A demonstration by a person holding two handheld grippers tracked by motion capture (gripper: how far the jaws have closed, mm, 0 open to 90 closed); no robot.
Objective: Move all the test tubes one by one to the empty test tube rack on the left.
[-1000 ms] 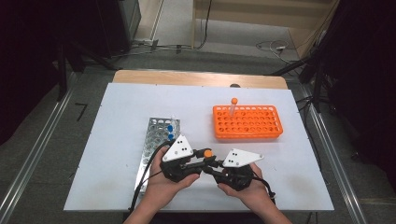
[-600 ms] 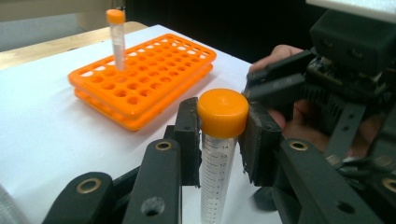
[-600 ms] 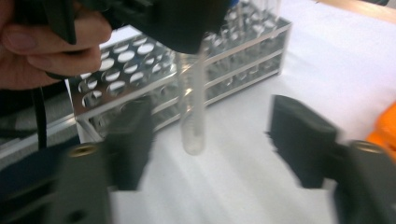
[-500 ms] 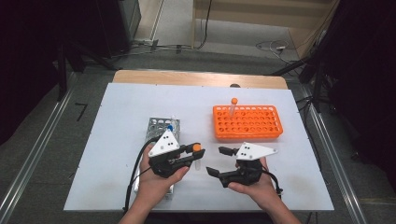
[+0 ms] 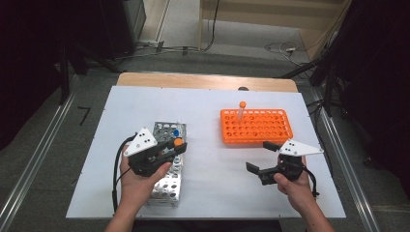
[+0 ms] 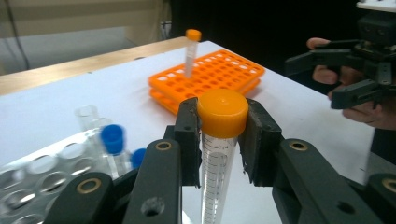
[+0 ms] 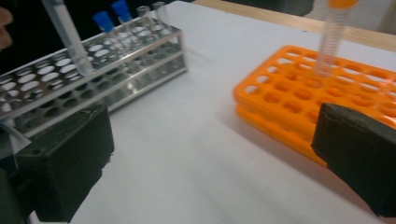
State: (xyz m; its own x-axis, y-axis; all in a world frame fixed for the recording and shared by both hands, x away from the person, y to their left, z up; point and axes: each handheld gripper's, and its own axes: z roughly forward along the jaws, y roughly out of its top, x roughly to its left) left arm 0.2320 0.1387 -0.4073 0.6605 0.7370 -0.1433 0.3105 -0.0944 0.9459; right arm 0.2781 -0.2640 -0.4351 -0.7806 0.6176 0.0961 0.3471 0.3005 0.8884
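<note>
My left gripper (image 6: 222, 140) is shut on a clear tube with an orange cap (image 6: 222, 112), gripped just under the cap and held upright. In the high view this tube (image 5: 178, 142) hangs over the metal rack (image 5: 167, 183) at the left. My right gripper (image 5: 258, 155) hovers in front of the orange rack (image 5: 256, 126). Its jaws have just been opening and now stand wide apart, with nothing between the pads (image 7: 70, 163). One orange-capped tube (image 5: 241, 110) stands in the orange rack's far row.
The metal rack (image 7: 93, 65) holds two blue-capped tubes (image 7: 105, 21) and clear uncapped ones at its far end. A white mat (image 5: 208, 104) covers the table, with a wooden edge (image 5: 203, 79) behind it. Dark floor and cables lie beyond.
The two grippers were close together at the table's middle. The right one has let go of the tube, opened and moved right. The left one has carried the tube left over the metal rack.
</note>
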